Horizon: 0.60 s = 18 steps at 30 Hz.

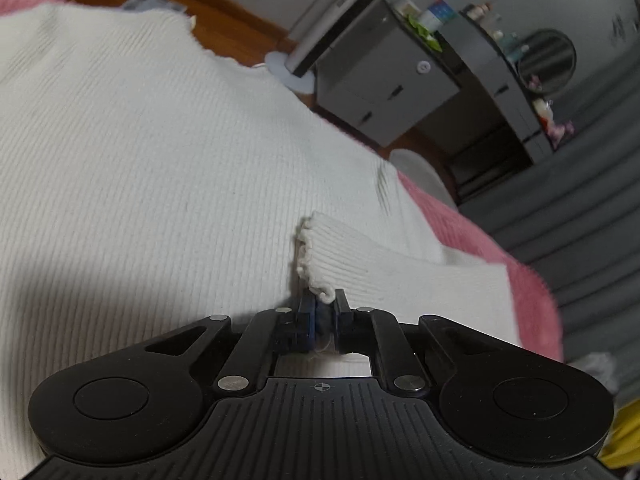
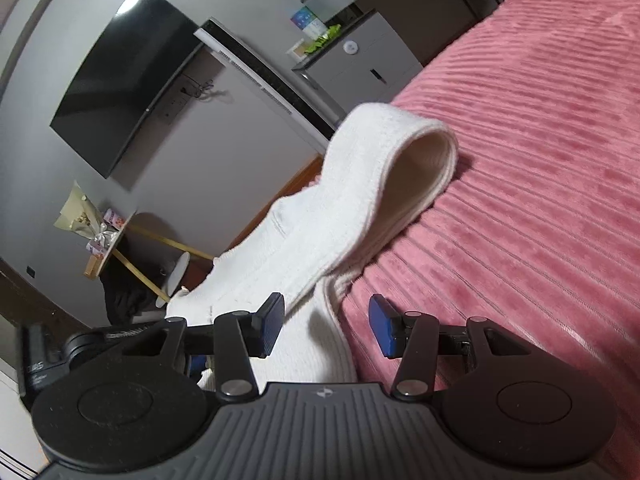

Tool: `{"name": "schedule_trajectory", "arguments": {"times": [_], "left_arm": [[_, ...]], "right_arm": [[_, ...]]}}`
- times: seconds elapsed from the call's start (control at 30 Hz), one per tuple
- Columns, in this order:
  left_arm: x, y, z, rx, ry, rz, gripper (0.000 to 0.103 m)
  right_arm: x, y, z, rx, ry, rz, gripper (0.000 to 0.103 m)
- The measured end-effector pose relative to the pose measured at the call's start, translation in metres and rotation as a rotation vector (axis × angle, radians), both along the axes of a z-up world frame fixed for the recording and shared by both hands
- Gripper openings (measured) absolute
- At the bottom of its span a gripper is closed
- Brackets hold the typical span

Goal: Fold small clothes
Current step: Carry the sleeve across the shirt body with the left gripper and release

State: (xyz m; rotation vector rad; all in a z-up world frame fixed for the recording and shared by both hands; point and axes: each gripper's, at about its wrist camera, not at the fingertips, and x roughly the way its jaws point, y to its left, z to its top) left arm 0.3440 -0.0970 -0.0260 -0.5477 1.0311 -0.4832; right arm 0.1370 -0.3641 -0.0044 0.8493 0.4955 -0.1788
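**White ribbed garment half-gathered on the bed, one corner pinched**

The white ribbed knit garment lies spread across the pink corduroy-textured bed cover, reaching to the bed's edge where the wooden floor shows beyond it. In the left wrist view, a narrow ribbed flap with a frayed hem, probably a sleeve or strap, is drawn over the body of the cloth. The left tongs are closed nearly tight on the very tip of that hem, holding only a few threads of it.

The right tongs stand wide apart and hold nothing. The garment's edge runs between the blue pads, with a looped band of the same cloth rising further ahead.

The main risk, as I judge it, is the left grip: so little fabric sits between the jaws that a pull across the ribbing could slip the hem free, or stretch the frayed edge further. The cloth is soft and limp, so the raised loop may collapse unevenly and leave a crooked fold. With the garment lying so near the bed's edge, a hard tug might drag it over.
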Motion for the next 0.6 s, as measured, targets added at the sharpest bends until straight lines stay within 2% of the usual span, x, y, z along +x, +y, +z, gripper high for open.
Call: {"name": "schedule_trajectory", "arguments": {"times": [0.07,0.23,0.33,0.43,0.5,0.6], "left_arm": [[-0.001,0.006,0.012,0.003,-0.049,-0.009,0.007],[-0.016,0.043,0.060,0.085,-0.225,0.006,0.007],[-0.025,0.081,0.073,0.194,-0.288,0.065,0.007],[-0.023,0.119,0.065,0.315,-0.263,0.144,0.007],[-0.021,0.138,0.053,0.340,-0.219,0.184,0.007],[-0.018,0.150,0.040,0.333,-0.183,0.211,0.008]], "right_arm": [[-0.002,0.001,0.002,-0.007,-0.022,-0.003,0.046],[-0.003,0.004,0.010,-0.023,-0.069,-0.005,0.046],[-0.001,0.007,0.010,-0.006,-0.071,0.017,0.046],[0.004,0.013,0.009,0.015,-0.061,0.049,0.046],[0.007,0.019,0.010,-0.003,-0.058,0.064,0.046],[0.012,0.026,0.007,-0.002,-0.061,0.085,0.046]]}}
